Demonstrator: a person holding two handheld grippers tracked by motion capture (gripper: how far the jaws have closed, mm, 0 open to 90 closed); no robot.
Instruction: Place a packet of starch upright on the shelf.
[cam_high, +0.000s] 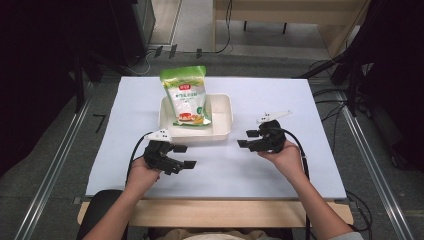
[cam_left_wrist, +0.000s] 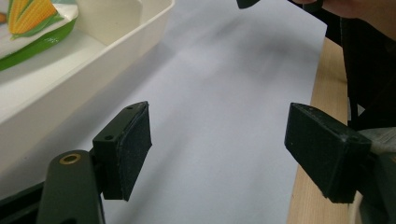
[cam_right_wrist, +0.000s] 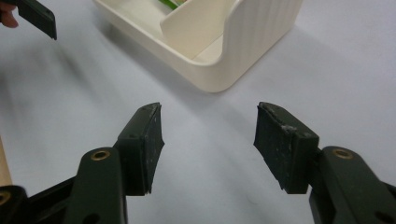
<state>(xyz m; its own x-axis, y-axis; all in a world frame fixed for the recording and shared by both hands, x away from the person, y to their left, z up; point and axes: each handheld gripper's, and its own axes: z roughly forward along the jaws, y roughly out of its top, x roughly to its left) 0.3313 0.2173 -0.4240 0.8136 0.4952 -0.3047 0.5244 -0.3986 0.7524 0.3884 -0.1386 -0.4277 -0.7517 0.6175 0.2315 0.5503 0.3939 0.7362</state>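
A white and green food bag (cam_high: 186, 96) with a corn picture stands leaning in a cream plastic tray (cam_high: 223, 120) at the middle of the white table sheet. Its green corner (cam_left_wrist: 32, 28) and the tray's wall (cam_left_wrist: 88, 70) show in the left gripper view. My left gripper (cam_high: 185, 156) hovers in front of the tray's near left corner, open, with bare sheet between its pads (cam_left_wrist: 135, 144). My right gripper (cam_high: 247, 138) sits just right of the tray's near right corner (cam_right_wrist: 243, 51), open and holding nothing, its pads (cam_right_wrist: 149, 140) apart over the sheet.
The white sheet (cam_high: 310, 165) covers the table, with a wooden front edge (cam_high: 210, 212) near the person. Metal rails (cam_high: 365, 150) run along both sides. Cables and dark stands crowd the floor behind the table.
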